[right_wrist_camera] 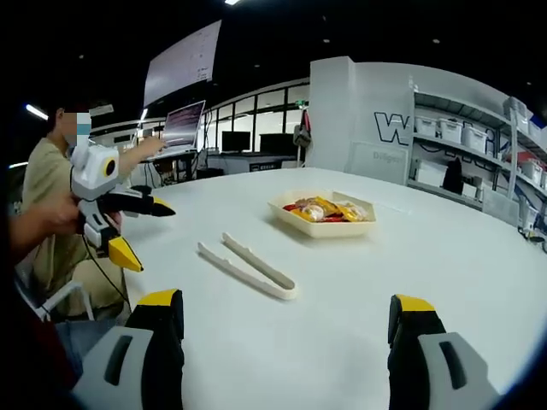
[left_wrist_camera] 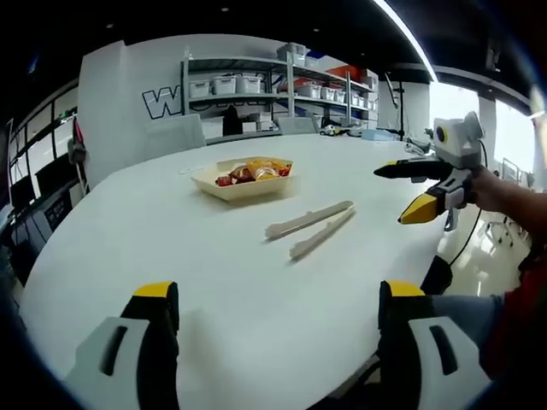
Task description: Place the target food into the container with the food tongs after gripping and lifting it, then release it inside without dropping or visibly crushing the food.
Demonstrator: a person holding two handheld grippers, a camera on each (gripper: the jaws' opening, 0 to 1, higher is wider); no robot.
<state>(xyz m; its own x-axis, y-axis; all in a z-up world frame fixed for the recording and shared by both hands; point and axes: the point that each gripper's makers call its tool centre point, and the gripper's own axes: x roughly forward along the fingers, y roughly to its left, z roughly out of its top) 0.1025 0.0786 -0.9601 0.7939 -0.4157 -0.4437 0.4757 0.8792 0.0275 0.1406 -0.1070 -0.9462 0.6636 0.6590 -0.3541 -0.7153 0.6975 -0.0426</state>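
I have both sets of jaws spread wide and carrying nothing: the left gripper [left_wrist_camera: 278, 320] and right gripper [right_wrist_camera: 286, 329] hang above the near edge of the white table [left_wrist_camera: 256, 282].

The food tongs [left_wrist_camera: 310, 229] lie flat at about 12 o'clock from my left gripper, untouched, their joined end toward the right gripper. Beyond them, at roughly 11 o'clock, sits the shallow container [left_wrist_camera: 243, 178] with packaged food [left_wrist_camera: 254, 170] already in it. From the right gripper the container [right_wrist_camera: 327, 215] lies at about 1 o'clock.

My worry is the pickup. The tongs are thin and low on a slick top, so I judge they could skate away or tip as the jaws close. Squeezing them too hard afterwards could crush a soft packet, and too loose a pinch could drop it.

Nothing stands between me and the tongs. A seated person [right_wrist_camera: 51, 205] is at the table's far side, and shelving with bins [left_wrist_camera: 273, 85] lines the wall.
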